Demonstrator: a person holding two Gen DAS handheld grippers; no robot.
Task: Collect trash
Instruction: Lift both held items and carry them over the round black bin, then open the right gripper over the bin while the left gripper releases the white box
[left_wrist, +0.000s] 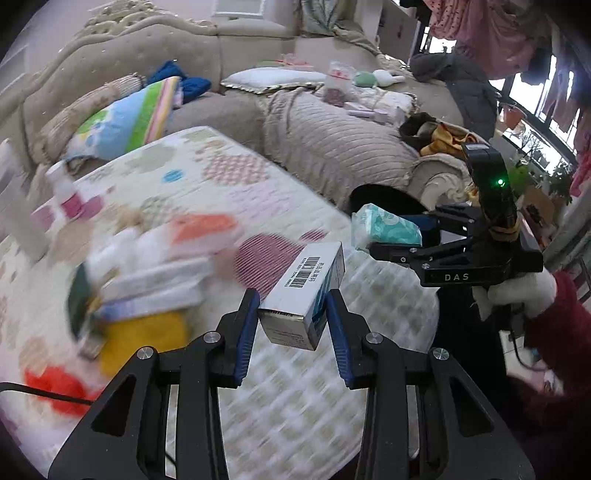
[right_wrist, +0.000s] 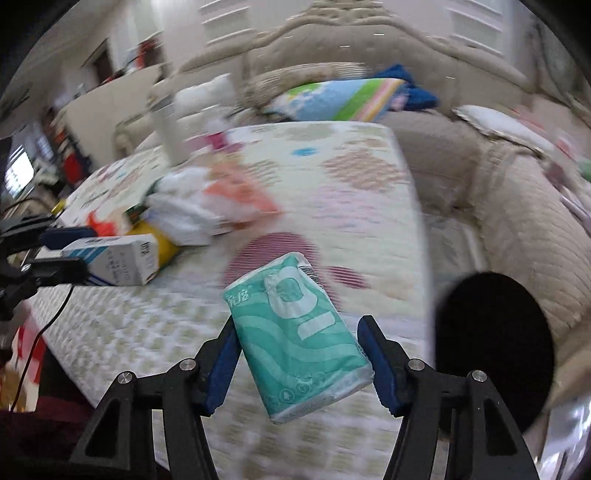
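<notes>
Two black hand-held grippers with blue pads seen, each carrying one piece of trash above the table.

Left wrist view: left gripper (left_wrist: 291, 317) clamped on a small white cardboard box with a barcode and a blue stripe (left_wrist: 304, 295), both blue pads (left_wrist: 245, 332) pressing its sides, box tilted and lifted off the quilted pastel-patterned table cover (left_wrist: 192, 173). To the right, right gripper (left_wrist: 391, 236) held by a hand in a white glove (left_wrist: 517, 295) with a dark red fluffy sleeve (left_wrist: 561, 332), gripping a teal and white soft tissue pack (left_wrist: 384, 227). Just behind it, round black opening of a bin (left_wrist: 384, 199), partly hidden. On the table at left, blurred heap of white packets (left_wrist: 147, 266), something yellow (left_wrist: 144, 339) and something red (left_wrist: 55, 384). Beige tufted sofa (left_wrist: 129, 51) behind the table, with a striped colourful pillow (left_wrist: 125, 118) on it.

Right wrist view: right gripper (right_wrist: 299, 358) closed on the teal tissue pack (right_wrist: 299, 336), pack squeezed between the pads and tilted, hanging over the table edge. Black bin opening (right_wrist: 491, 350) near, on the right side, beside the beige sofa arm (right_wrist: 535, 221). At far left, left gripper (right_wrist: 62, 251) with the white box (right_wrist: 114, 262) gripped, above the table cover (right_wrist: 332, 177). Much motion blur on the background, small things there not readable.
</notes>
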